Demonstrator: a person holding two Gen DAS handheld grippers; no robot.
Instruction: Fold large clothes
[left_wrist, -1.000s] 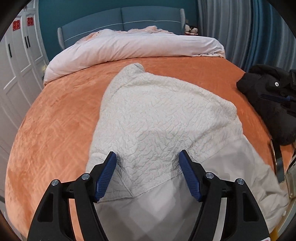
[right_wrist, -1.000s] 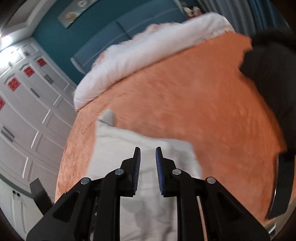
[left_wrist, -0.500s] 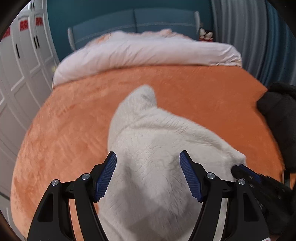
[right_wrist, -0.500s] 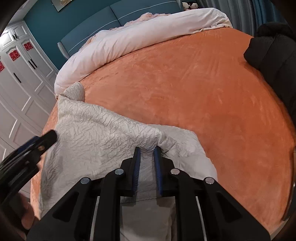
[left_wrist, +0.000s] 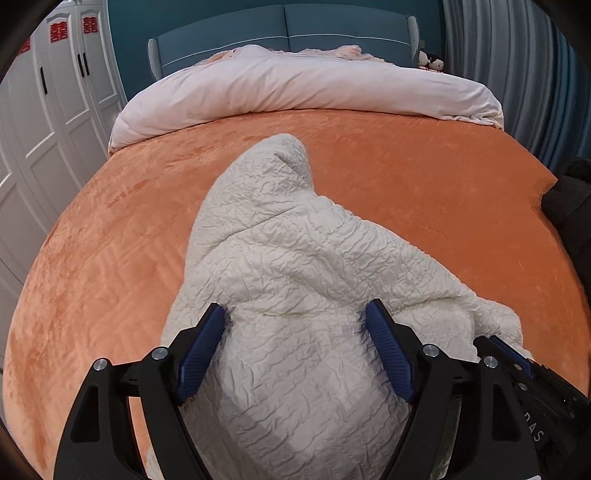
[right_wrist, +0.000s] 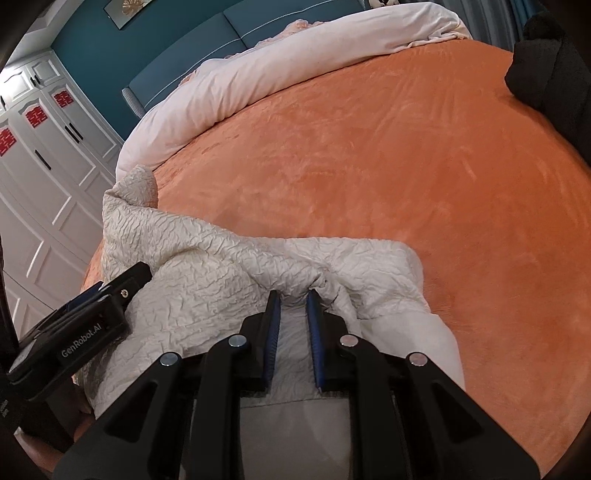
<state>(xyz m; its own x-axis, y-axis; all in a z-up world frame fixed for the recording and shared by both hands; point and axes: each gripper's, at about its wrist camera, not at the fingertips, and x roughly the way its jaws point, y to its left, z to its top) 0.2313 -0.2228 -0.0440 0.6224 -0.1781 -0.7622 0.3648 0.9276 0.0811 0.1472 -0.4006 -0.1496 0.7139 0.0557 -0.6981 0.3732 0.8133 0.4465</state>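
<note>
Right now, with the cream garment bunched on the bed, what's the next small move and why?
Probably let the right hand-held gripper release its pinched bunch of the cream garment. The cloth already lies heaped on the orange bedspread, and the left hand-held gripper is opening, its pads wide apart over the fabric. Then both could regrip an edge to fold.

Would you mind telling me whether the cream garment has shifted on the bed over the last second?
Yes. The cream garment has bunched up and its far tip now lies farther from the pale duvet, drawn toward the camera across the orange bedspread.
</note>
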